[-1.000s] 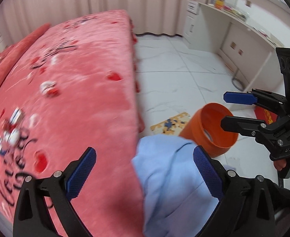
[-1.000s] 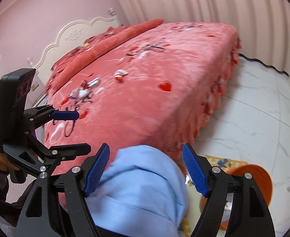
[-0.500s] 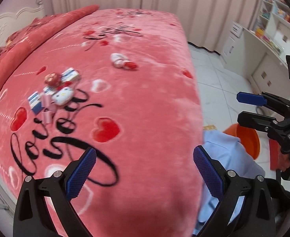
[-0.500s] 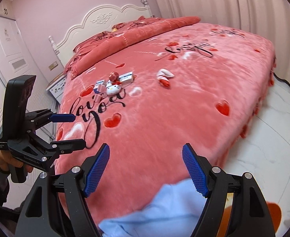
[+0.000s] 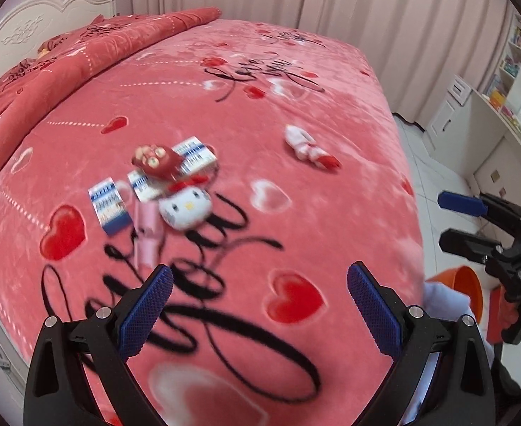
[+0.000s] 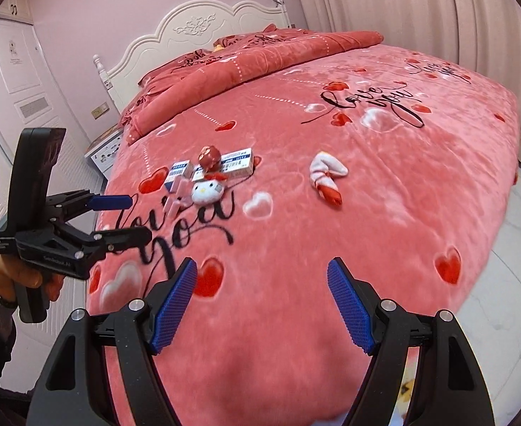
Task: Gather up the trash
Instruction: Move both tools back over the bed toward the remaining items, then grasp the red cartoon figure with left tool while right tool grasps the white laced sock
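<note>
Beyond both fingers (image 6: pixel 349 310), seemingly trash (image 6: pixel 209 174).

On the bed (image 6: pixel 384 248): three blue-and-white boxes (image 6: pixel 238 160), clustered together; one white cat-face plush (image 6: pixel 207 190) with a red bow; one round red toy (image 6: pixel 209 156); pink packets (image 6: pixel 178 200) beside the plush, seemingly two, blur prevents a firm count; one white-and-red sock (image 6: pixel 326 177), lying apart from the cluster; on the floor past the bed edge, one orange bin (image 5: pixel 467 289); two grippers, left gripper (image 5: pixel 258 314) and right gripper (image 6: pixel 262 307), each with two blue-padded fingers.
</note>
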The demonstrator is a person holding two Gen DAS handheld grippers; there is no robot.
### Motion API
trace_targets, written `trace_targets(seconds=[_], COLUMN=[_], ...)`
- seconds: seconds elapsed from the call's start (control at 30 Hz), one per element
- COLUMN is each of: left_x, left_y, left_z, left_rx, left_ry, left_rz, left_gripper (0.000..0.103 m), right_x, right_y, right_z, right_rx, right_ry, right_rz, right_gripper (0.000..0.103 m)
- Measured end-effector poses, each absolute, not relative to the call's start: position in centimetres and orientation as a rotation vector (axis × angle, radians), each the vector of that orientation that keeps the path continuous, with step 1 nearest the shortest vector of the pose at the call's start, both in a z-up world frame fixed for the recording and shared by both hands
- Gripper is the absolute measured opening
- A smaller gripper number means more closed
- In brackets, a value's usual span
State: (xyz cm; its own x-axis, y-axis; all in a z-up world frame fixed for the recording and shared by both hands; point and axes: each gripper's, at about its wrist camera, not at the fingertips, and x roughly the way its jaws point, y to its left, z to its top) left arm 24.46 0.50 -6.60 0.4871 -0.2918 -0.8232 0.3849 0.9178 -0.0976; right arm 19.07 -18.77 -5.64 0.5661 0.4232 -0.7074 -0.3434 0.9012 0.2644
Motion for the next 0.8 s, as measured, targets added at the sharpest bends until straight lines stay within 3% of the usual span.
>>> trace_targets(seconds=[0.43,0.8], left_x=[36.1,40.3], left_y=[2.6,4.6], left_z=[-9.2,-12.4], left_rx=[0.030,0.025], left_ry=[0.988,1.039], left_rz=[-0.291,-0.220], left_gripper=[0.097,0.095], right_x=[26.2,28.6], right_y=[-16.8,-17.4], right_z=[-8.2,-10.2], right_rx=[0.085,0.102], right_ry=[0.893,0.907], right_rz=[0.511,0.504], right_gripper=[0.076,0.076])
